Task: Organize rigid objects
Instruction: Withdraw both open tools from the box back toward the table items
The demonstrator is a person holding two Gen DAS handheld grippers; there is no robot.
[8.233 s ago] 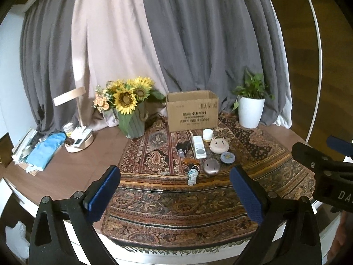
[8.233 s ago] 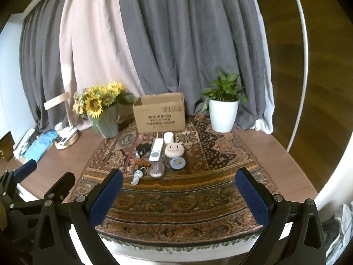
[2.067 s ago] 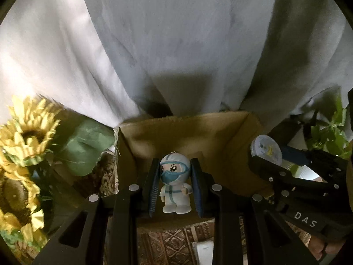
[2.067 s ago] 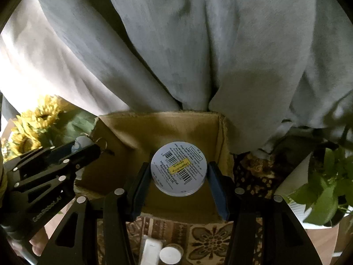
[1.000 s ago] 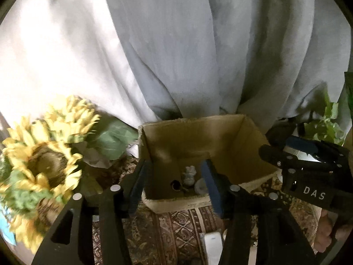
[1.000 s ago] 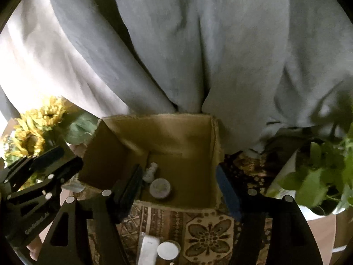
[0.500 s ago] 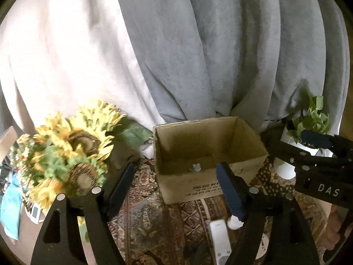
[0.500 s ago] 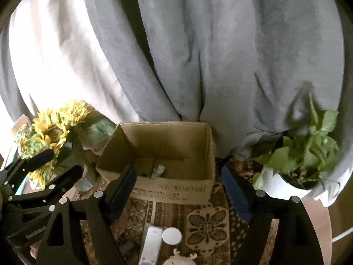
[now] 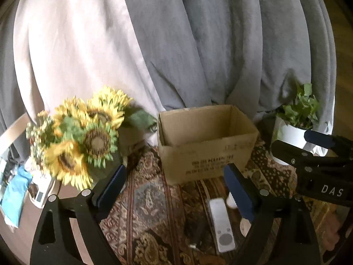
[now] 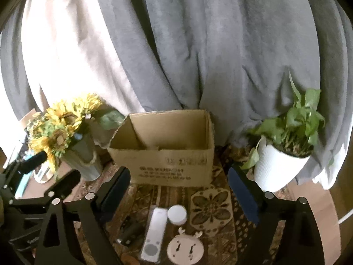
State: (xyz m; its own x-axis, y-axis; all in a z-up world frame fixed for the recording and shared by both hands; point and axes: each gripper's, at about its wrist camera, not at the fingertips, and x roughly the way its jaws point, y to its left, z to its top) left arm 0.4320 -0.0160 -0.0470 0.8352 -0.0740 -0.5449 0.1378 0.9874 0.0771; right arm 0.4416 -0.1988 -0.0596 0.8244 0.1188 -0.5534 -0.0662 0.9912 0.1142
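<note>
An open cardboard box (image 9: 207,145) stands on the patterned rug (image 9: 150,201); it also shows in the right wrist view (image 10: 167,154). My left gripper (image 9: 176,190) is open and empty, in front of the box and above the rug. My right gripper (image 10: 178,194) is open and empty, also in front of the box. On the rug lie a white remote (image 10: 154,234), a small white round puck (image 10: 177,214), a pink deer-faced disc (image 10: 185,250) and a dark object (image 10: 130,234). The remote also shows in the left wrist view (image 9: 221,225). The box's contents are hidden.
A sunflower vase (image 10: 83,154) stands left of the box, its flowers (image 9: 88,139) close to my left gripper. A potted plant in a white pot (image 10: 280,165) stands right of the box. Grey curtains (image 10: 198,44) hang behind. A blue cloth (image 9: 13,196) and lamp base lie far left.
Both grippers let go of the figure and the round tin into the box, opened wide, and have drawn back and lower, away from the box.
</note>
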